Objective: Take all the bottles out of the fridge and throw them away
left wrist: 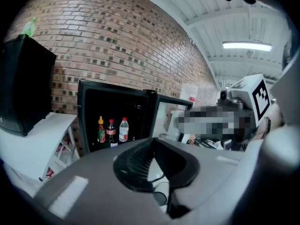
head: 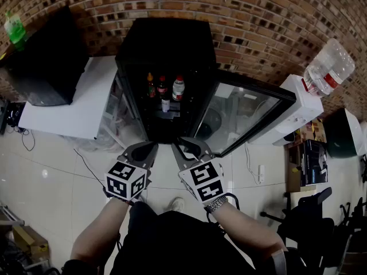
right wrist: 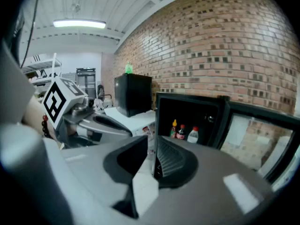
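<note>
Fridge (head: 166, 44) black, dark inside. Far wall (head: 258, 16) red-brown brick with scattered dark bricks. In the fridge: left bottle (head: 150, 85) yellow cap, green-red label; middle bottle (head: 163, 86) dark, red cap; right bottle (head: 178, 88) clear, red cap. Floor (head: 57, 159) pale tile. Table (head: 69, 113) at left white. Left gripper (head: 143, 150) and right gripper (head: 189, 148) grey; cubes black-and-white squares.
</note>
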`<action>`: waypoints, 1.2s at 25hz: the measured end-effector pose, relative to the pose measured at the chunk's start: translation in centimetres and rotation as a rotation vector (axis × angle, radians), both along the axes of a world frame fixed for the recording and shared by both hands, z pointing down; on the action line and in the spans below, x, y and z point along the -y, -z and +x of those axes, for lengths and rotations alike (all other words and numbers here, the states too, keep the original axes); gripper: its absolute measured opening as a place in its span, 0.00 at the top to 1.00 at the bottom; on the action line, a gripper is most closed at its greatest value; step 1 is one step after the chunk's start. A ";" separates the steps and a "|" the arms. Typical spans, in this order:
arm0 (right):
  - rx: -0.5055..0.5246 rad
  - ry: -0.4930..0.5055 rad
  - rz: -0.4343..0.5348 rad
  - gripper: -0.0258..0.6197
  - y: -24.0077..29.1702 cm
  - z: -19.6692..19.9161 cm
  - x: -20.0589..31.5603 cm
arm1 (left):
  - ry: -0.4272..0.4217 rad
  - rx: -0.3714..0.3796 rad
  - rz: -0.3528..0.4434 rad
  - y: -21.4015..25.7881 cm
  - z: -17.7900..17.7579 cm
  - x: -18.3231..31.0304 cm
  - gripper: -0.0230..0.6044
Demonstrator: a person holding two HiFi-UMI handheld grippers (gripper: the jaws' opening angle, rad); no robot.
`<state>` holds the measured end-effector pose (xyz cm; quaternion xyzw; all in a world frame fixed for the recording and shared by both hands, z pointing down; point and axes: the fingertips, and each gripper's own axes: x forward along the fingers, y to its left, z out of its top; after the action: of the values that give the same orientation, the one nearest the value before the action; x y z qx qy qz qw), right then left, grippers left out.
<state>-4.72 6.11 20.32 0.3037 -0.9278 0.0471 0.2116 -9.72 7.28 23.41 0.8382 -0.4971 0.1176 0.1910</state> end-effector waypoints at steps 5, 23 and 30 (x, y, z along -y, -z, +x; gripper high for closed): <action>-0.005 -0.015 -0.037 0.85 -1.3 -0.8 1.5 | -0.002 0.006 -0.022 -0.9 -0.7 1.0 0.96; -0.037 -0.240 -0.110 0.74 -8.1 -8.7 19.2 | -0.048 0.055 -0.036 -5.4 -8.4 12.4 0.96; -0.068 -0.317 -0.111 0.74 -11.7 -11.3 26.8 | -0.046 0.092 -0.055 -8.4 -10.7 16.7 0.96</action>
<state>-16.04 -20.74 31.98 0.4353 -0.8566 0.1210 0.2491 -20.42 -9.40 31.82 0.8376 -0.4824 0.1743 0.1881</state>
